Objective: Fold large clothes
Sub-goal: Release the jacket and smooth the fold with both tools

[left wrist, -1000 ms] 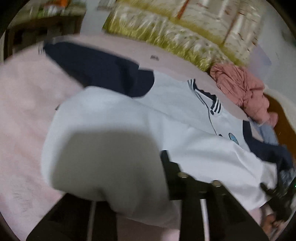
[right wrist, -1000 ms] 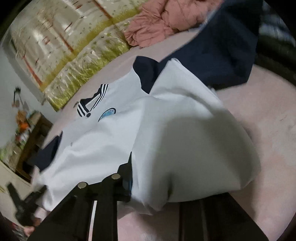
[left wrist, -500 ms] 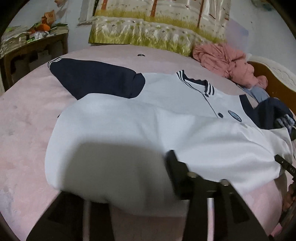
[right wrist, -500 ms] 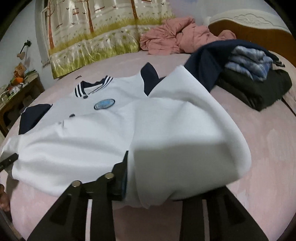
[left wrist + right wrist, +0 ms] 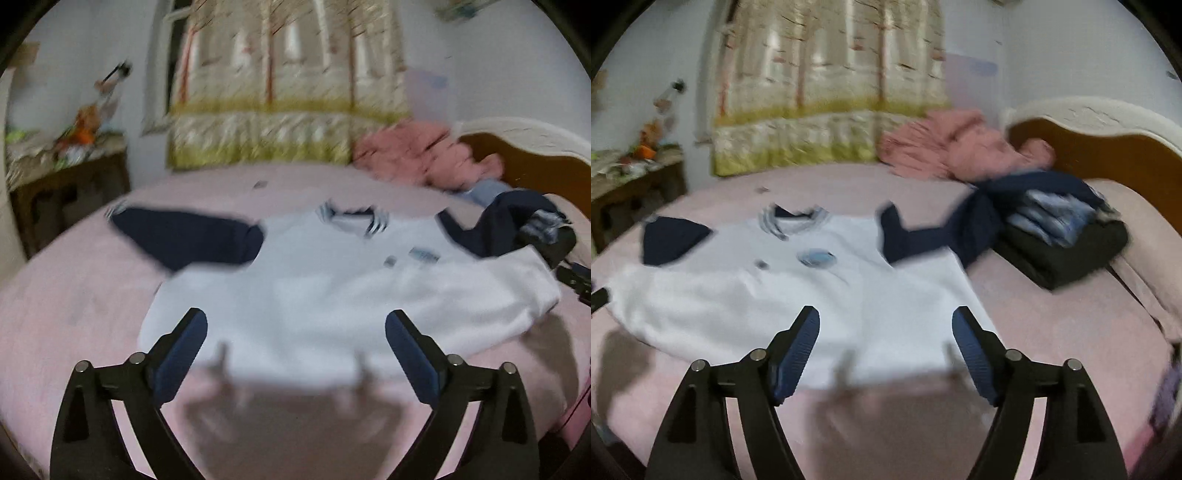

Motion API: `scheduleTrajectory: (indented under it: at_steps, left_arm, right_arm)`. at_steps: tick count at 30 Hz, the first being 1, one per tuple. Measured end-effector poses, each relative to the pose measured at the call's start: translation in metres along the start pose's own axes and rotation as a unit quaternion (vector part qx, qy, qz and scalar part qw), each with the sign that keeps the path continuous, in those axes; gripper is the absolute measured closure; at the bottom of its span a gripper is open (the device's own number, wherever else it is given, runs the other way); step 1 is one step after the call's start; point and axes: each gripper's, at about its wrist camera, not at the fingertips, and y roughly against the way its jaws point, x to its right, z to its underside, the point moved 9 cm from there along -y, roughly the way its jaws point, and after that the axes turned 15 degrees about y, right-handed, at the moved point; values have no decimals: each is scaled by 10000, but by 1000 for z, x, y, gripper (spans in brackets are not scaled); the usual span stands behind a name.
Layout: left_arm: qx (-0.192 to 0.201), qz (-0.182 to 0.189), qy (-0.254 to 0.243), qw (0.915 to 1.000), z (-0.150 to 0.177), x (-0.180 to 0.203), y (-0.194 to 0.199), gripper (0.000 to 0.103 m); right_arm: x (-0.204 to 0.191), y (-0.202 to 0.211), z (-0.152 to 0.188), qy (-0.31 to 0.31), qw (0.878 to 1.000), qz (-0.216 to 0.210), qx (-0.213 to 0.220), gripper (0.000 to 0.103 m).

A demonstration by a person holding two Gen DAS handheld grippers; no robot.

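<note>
The white jacket [image 5: 332, 295] with navy sleeves lies spread on the pink bed [image 5: 74, 295], its lower half folded up over the body; the striped collar [image 5: 351, 218] points toward the far curtain [image 5: 280, 103]. One navy sleeve [image 5: 188, 240] stretches flat to the left; the other [image 5: 923, 236] runs right and drapes up onto a stack of folded clothes [image 5: 1063, 240], dark at the bottom with blue pieces on top, which sits just beside the jacket's right edge. A crumpled pink garment [image 5: 953, 151] lies further back, near the wooden headboard [image 5: 1108, 155]; a cluttered side table [image 5: 66, 173] stands at the far left against the wall.

The left tool [image 5: 295, 332] hangs above the near edge of the jacket, tilted somewhat downward, its jaws spreading wide with nothing between them; the fabric lies below, untouched. The right tool [image 5: 886, 332] is in the same pose over the jacket's right half, jaws opening and empty.

The right view shows the clothes stack and headboard in full; the left view catches only their edge but shows the whole left sleeve, and a bit of the other tool at its right border; both views are motion-blurred.
</note>
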Motion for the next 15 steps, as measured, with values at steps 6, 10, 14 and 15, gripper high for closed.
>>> scheduleTrajectory:
  at_steps: [6, 10, 14, 15]
  left_arm:
    - [-365, 85, 131, 9992, -14, 17, -72, 6]
    - [-593, -132, 36, 9981, 5, 13, -101, 6]
    - [-972, -314, 277, 9944, 22, -4, -117, 7]
    - [-915, -314, 282, 9949, 22, -4, -114, 7]
  right_arm:
    - [-13, -71, -8, -279, 9969, -523, -520, 27]
    - [-16, -112, 33, -272, 9899, -515, -1294, 27]
    - [-11, -102, 35, -455, 9903, -728, -1089, 27]
    - [-8, -99, 36, -478, 9906, -730, -1050, 27]
